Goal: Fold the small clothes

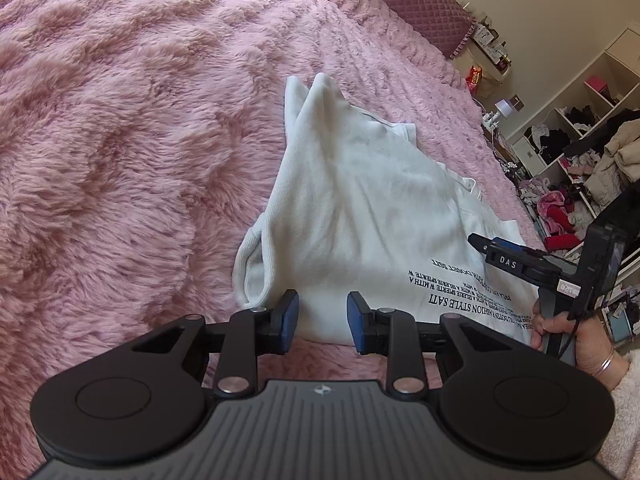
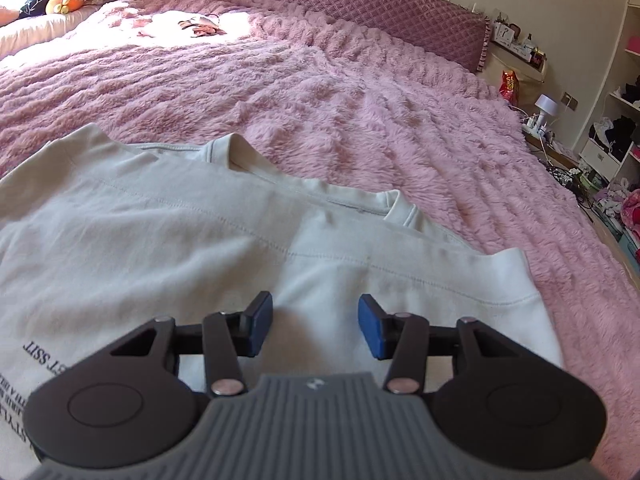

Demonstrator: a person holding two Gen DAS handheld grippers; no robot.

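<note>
A white sweatshirt (image 1: 360,216) with black printed text lies partly folded on a pink fluffy blanket (image 1: 120,140). My left gripper (image 1: 322,320) is open, its blue pads (image 1: 290,318) just over the sweatshirt's near edge, beside a ribbed cuff. My right gripper (image 2: 316,330) is open above the sweatshirt (image 2: 180,232), below the neckline, holding nothing. The right gripper also shows in the left wrist view (image 1: 480,242), held by a hand over the printed text.
A quilted purple headboard (image 2: 360,8) runs along the far edge of the bed. White shelves with clothes (image 1: 580,140) stand to the right. A small lamp (image 2: 546,106) and a red snack bag (image 2: 509,82) sit beside the bed.
</note>
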